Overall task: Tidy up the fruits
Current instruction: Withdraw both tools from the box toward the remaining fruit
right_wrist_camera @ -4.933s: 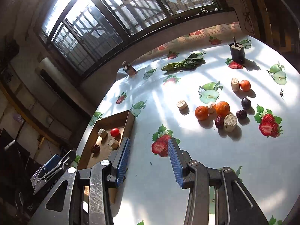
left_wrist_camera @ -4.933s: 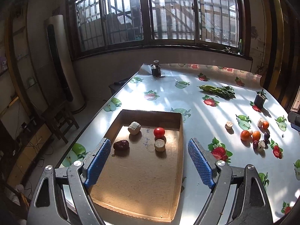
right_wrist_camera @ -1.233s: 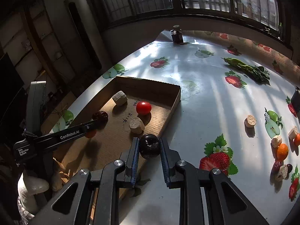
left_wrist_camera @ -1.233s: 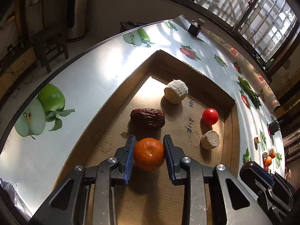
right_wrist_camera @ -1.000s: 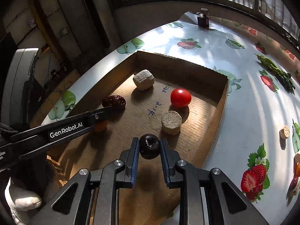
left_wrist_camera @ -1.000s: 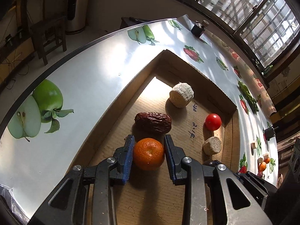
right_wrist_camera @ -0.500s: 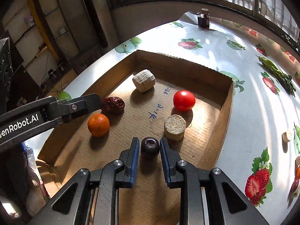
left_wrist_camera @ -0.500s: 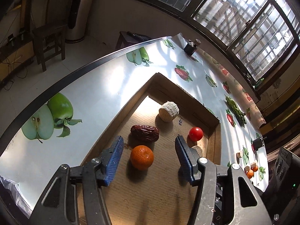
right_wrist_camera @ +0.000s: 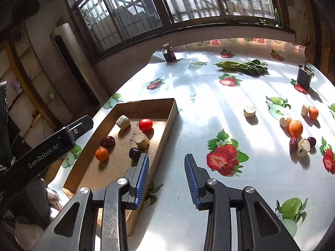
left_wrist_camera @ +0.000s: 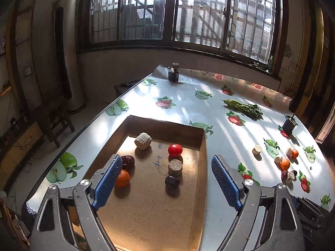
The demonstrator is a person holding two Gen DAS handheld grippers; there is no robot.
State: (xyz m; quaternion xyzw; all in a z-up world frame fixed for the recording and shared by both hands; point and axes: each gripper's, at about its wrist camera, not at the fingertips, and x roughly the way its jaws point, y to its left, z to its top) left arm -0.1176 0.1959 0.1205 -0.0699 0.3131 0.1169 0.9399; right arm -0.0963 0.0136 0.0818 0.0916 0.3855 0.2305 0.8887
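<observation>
A shallow cardboard box (left_wrist_camera: 202, 146) (right_wrist_camera: 165, 129) lies on the table. In it lie an orange (left_wrist_camera: 123, 178) (right_wrist_camera: 102, 154), a dark plum (left_wrist_camera: 172, 181) (right_wrist_camera: 135, 153), a red date (left_wrist_camera: 128, 160), a cherry tomato (left_wrist_camera: 175, 149) (right_wrist_camera: 145, 124) and two beige chunks (left_wrist_camera: 175, 167). My left gripper (left_wrist_camera: 165, 185) is open and empty above the box. My right gripper (right_wrist_camera: 166, 177) is open and empty over the table, just right of the box. More fruits lie loose at the right: an orange (right_wrist_camera: 295, 128), a small orange (right_wrist_camera: 313, 112), dark fruits (right_wrist_camera: 311, 141).
The table wears a fruit-print cloth (right_wrist_camera: 209, 96). Green vegetables (right_wrist_camera: 242, 65) lie at the back. A dark jar (right_wrist_camera: 169, 54) stands at the far corner, a small black pot (right_wrist_camera: 304, 77) at the right. The left edge drops toward a chair (left_wrist_camera: 56, 123).
Both grippers let go and drew back: the orange and the dark plum now lie in the box. The right gripper moved off the box to over the table.
</observation>
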